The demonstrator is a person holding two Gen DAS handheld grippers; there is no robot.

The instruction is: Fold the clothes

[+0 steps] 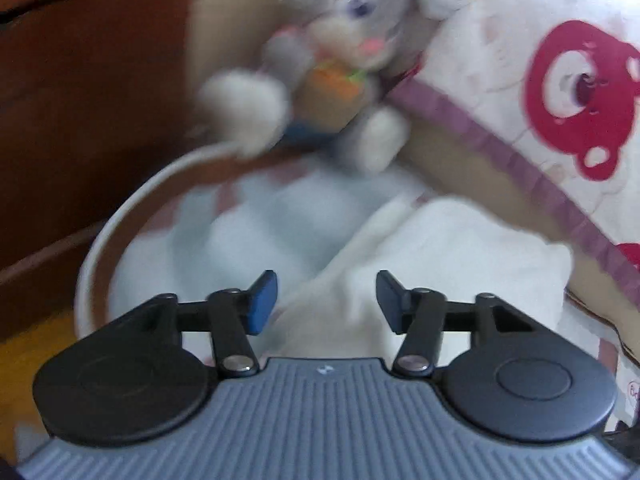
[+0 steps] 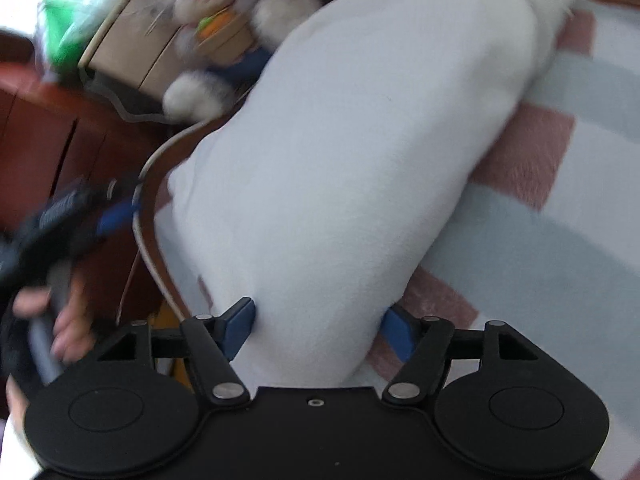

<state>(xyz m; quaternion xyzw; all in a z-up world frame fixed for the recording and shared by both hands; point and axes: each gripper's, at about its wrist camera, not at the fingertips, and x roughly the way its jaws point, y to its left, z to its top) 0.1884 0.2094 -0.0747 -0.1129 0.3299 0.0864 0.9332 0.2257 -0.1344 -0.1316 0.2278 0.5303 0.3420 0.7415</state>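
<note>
The folded white garment (image 2: 344, 152) is lying on the pink-and-blue checked blanket (image 2: 560, 216), its long axis running from my right gripper (image 2: 320, 330) up and away toward the far right, with the near end pointing back at me. That near end is sitting between my right fingers, which are standing wide; whether the blue pads (image 2: 240, 326) are pressing it I cannot tell. My left gripper (image 1: 325, 303) is hovering half open above the cloth, nothing between its fingers. Beyond the garment's far left, a plush rabbit (image 1: 336, 60) is leaning against a cardboard box (image 2: 132, 36).
</note>
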